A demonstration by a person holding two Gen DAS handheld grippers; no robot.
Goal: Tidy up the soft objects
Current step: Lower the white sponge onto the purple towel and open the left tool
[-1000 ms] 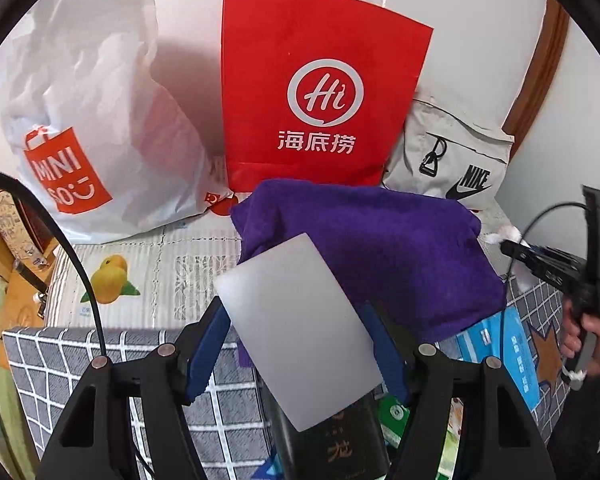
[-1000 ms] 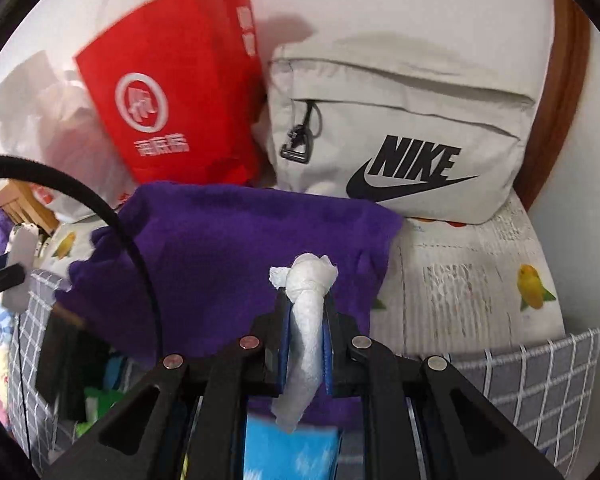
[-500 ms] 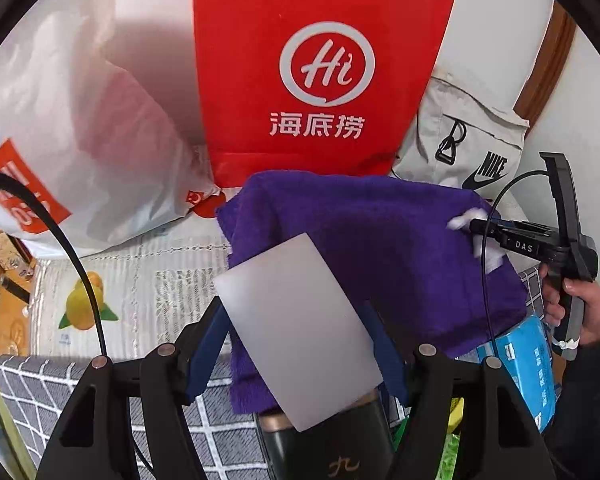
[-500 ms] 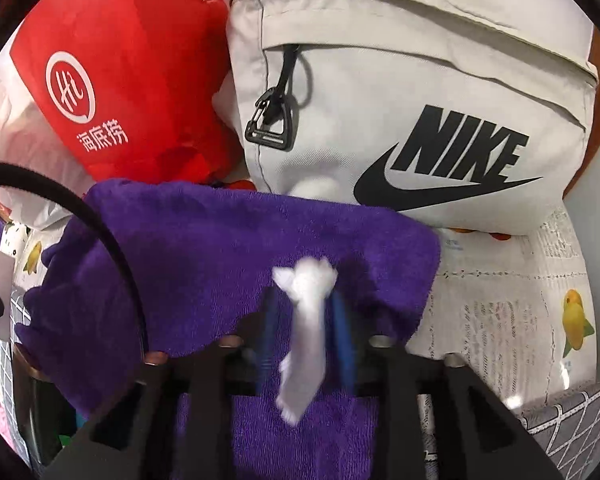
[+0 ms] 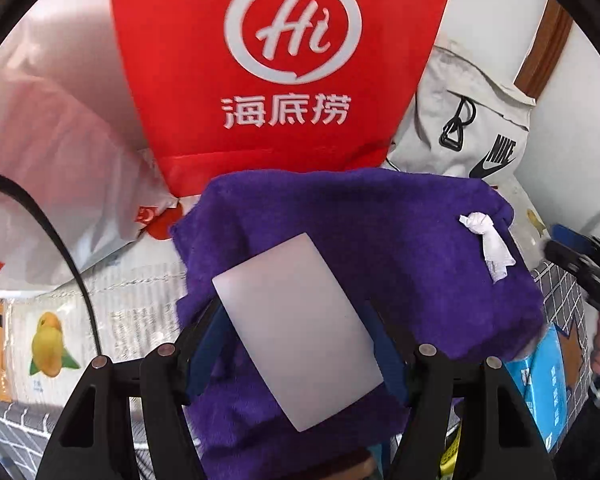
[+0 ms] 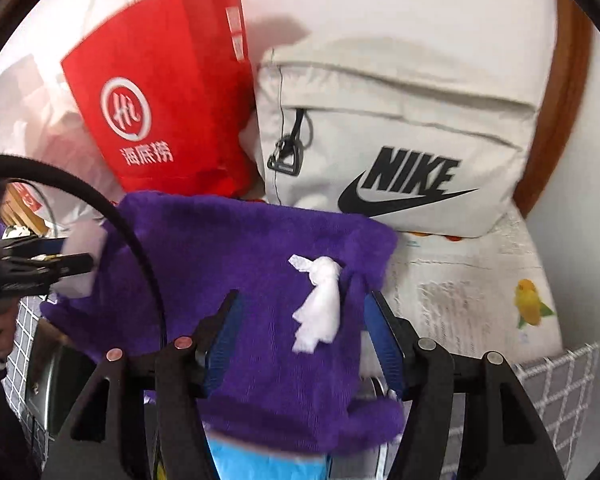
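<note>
**Knotted tissue lies free on the purple towel**

The white knotted tissue (image 6: 319, 300) lies on top of the purple towel (image 6: 236, 272), near the towel's far right corner. Its long axis runs near to far, slightly slanted: the knotted end points far, toward the grey Nike bag (image 6: 396, 128), and the loose tail trails toward the near side. In the left wrist view the tissue (image 5: 487, 243) sits at the right of the towel (image 5: 360, 240), knot up and left, tail down and right.

The right gripper (image 6: 304, 340) stands with its blue fingers (image 6: 224, 340) spread wide on either side of the tissue, touching nothing. The left gripper (image 5: 296, 352) holds a frosted white card (image 5: 296, 332) between its blue pads, tilted over the towel.

The towel drapes over a grey checked fabric bin (image 6: 556, 384); a blue packet (image 5: 548, 376) shows inside, under the towel's right edge. Far behind stand the red paper bag (image 5: 276, 60) and a white plastic bag (image 5: 48, 168), their contents hidden.
</note>
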